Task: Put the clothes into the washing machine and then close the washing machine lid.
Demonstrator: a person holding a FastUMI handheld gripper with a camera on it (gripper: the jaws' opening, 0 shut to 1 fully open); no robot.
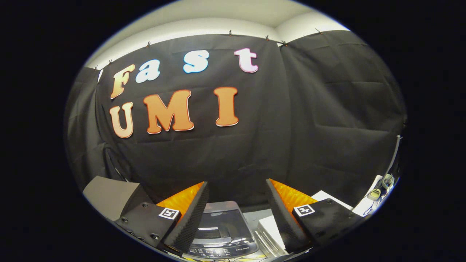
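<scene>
Hand-held gripper (237, 218) w/ fingers spread wide apart, nothing btwn them – pointed at the black cloth wall. Washing machine (220, 233) sits low, just ahead & seen btwn the fingers, lid down, control panel nearest. White box (271, 231) just beside it, by the right finger.

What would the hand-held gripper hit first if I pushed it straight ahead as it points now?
Probably the black cloth wall. The hand-held gripper is open and aimed above the washing machine, which sits low between the fingers with its lid down. Depth is hard to judge.
</scene>
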